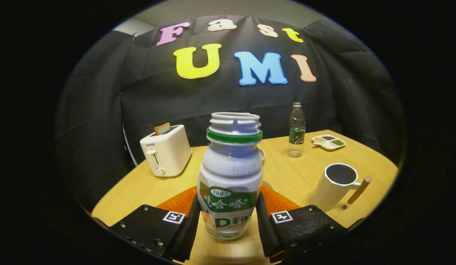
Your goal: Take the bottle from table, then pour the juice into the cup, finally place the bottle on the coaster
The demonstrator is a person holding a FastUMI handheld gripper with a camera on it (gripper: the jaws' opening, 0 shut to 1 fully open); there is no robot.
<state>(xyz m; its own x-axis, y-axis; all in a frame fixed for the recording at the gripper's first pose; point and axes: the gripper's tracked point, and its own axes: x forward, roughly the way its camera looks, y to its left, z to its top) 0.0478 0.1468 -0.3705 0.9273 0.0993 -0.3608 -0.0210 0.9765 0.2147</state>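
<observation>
The open white juice bottle [231,173], with a green ring under its neck and a green and orange label, stands upright between my fingers. My gripper [227,217] is shut on its lower body, one finger pressing each side. The orange coaster [180,201] lies on the table just behind the bottle, showing on both sides of it. The white cup [336,186] with a wooden handle stands to the right, beyond my right finger; its inside looks dark. Whether the bottle's base rests on the table or hangs just above it, I cannot tell.
The round wooden table [287,173] holds a cream toaster [167,151] with a slice of toast at the far left. A clear water bottle [297,129] and a small divided snack dish [328,142] stand at the far right. A white dish edge [262,154] peeks from behind the juice bottle.
</observation>
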